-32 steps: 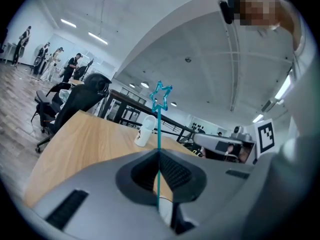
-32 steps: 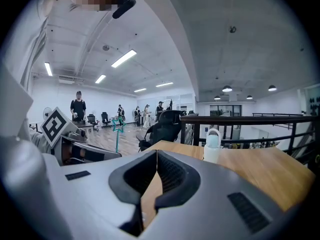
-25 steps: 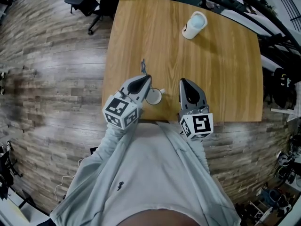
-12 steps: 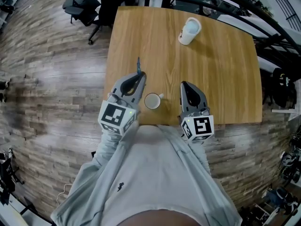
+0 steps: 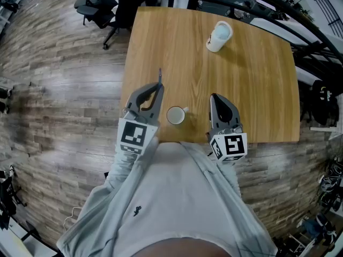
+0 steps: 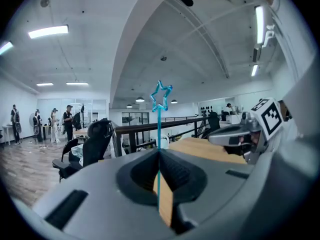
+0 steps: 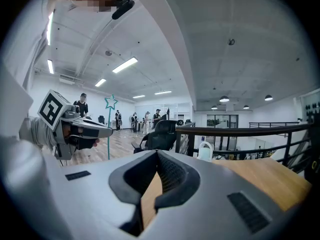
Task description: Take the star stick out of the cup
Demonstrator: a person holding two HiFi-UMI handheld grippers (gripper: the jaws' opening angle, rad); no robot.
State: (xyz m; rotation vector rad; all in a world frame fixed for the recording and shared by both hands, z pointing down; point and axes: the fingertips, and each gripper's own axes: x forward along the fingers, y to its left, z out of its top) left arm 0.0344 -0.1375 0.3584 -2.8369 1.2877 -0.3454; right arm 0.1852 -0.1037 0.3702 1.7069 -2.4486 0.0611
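The thin blue star stick [image 5: 159, 75] stands clear of the small white cup [image 5: 175, 115], pinched in my left gripper [image 5: 158, 86], which hovers just left of the cup over the wooden table [image 5: 252, 79]. In the left gripper view the stick [image 6: 159, 134] rises from the shut jaws of the left gripper [image 6: 159, 156], its star on top. My right gripper [image 5: 214, 96] hangs right of the cup, shut and holding nothing [image 7: 156, 156]. The right gripper view shows the left gripper [image 7: 75, 126] and the star stick [image 7: 110, 102].
A white lidded jug [image 5: 221, 35] stands at the table's far side, also as the jug [image 7: 204, 151] in the right gripper view. Office chairs [image 5: 99, 4] sit beyond the table's far left corner. The cup is close to the table's near edge. Wood floor surrounds the table.
My left gripper has moved left off the cup, carrying the star stick with it; the cup now shows fully. The right gripper has hardly moved.
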